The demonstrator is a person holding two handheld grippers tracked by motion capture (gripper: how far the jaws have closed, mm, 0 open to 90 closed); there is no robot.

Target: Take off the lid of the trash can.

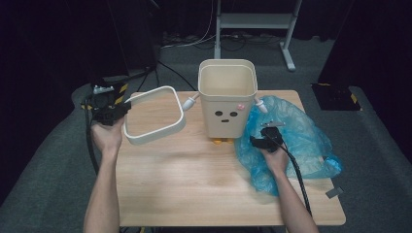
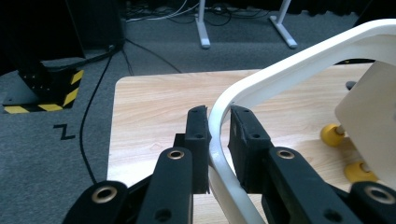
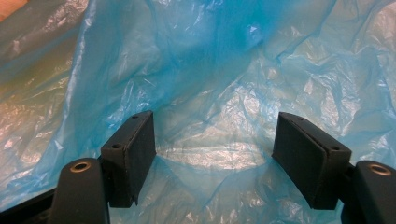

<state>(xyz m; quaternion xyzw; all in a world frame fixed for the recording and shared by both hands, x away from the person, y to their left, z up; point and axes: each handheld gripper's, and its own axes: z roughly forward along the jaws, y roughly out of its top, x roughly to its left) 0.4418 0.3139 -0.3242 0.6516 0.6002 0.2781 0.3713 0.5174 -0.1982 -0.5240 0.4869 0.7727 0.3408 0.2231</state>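
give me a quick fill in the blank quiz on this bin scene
1. The left hand-held gripper is shut on the white ____.
2. The right hand-held gripper hovers with open jaws over the ____ plastic bag.
3. The cream bin has a ____ drawn on its front.
4. The bin stands on a ____ table.

Missing words: ring; blue; face; wooden

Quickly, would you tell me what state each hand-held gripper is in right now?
Left hand-held gripper: closed on the white square plastic rim ring.
Right hand-held gripper: open over the crumpled blue plastic bag.
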